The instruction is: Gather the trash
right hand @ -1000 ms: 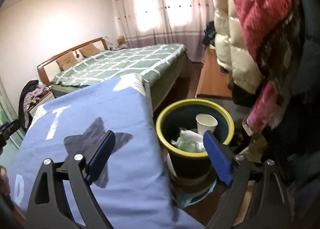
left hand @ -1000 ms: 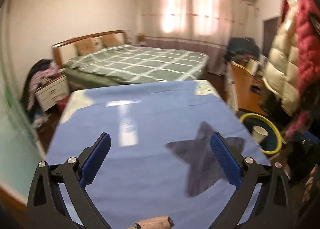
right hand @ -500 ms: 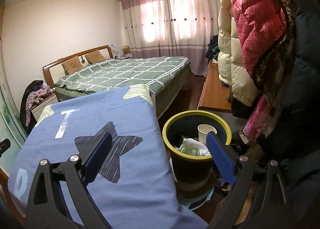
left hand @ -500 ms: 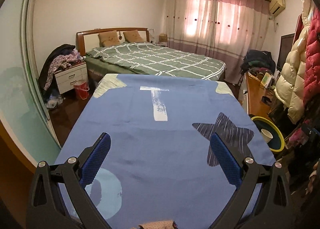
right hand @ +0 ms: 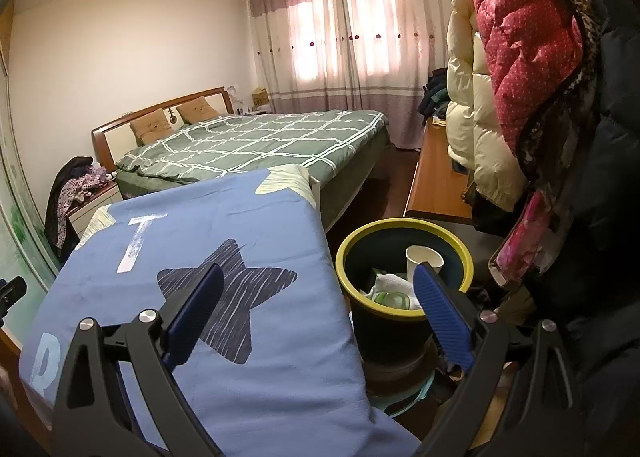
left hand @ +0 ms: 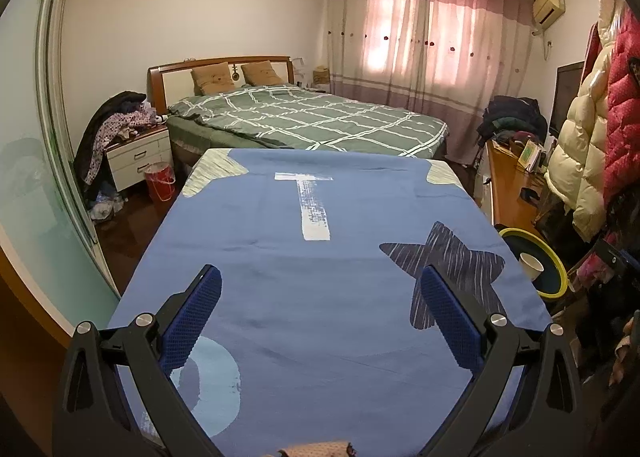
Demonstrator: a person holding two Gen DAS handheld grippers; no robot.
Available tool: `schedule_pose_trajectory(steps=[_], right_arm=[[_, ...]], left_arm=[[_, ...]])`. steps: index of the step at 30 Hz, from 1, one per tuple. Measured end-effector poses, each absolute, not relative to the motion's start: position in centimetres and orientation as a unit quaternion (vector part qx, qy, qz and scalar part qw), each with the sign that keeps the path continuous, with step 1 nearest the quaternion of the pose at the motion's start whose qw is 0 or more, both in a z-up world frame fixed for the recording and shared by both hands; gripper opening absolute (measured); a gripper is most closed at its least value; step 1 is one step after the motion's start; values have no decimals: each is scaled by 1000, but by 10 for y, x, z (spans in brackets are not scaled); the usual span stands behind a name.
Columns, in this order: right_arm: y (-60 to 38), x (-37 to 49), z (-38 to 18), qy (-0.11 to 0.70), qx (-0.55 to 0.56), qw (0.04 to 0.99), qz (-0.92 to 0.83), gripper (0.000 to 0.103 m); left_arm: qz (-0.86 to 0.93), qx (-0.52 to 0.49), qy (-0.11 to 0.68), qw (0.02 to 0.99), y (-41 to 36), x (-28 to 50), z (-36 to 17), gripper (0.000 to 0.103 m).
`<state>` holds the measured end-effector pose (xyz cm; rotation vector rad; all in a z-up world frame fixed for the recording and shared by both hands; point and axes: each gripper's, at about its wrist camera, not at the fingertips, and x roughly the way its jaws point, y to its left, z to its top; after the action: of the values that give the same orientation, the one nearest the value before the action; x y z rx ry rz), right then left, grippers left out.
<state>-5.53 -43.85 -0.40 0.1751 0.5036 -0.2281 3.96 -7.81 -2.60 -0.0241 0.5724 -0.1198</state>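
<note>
A dark trash bin with a yellow rim stands on the floor by the right edge of the blue-covered table. Inside it are a white paper cup and crumpled white and green waste. My right gripper hovers open over the table's right edge and the bin, its right finger in front of the bin, with nothing between the fingers. My left gripper is open and empty above the table. From that side, the bin and cup sit at the far right.
Beyond the table is a bed with a green checked cover. A bedside cabinet piled with clothes and a red basket stand at the left. A wooden desk and hanging padded coats crowd the right side near the bin.
The left gripper has drawn back from the table, so more of the blue cover and the room shows. The right gripper's jaws have widened slightly, and the bin has shifted a little right in its view.
</note>
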Motion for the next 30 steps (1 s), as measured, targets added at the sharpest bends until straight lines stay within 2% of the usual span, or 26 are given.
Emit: schedule_pose_trajectory(steps=[30], right_arm=[[-437, -53, -10, 253, 90, 957, -109, 91]], left_arm=[[-69, -10, 294, 953, -88, 45, -34, 98]])
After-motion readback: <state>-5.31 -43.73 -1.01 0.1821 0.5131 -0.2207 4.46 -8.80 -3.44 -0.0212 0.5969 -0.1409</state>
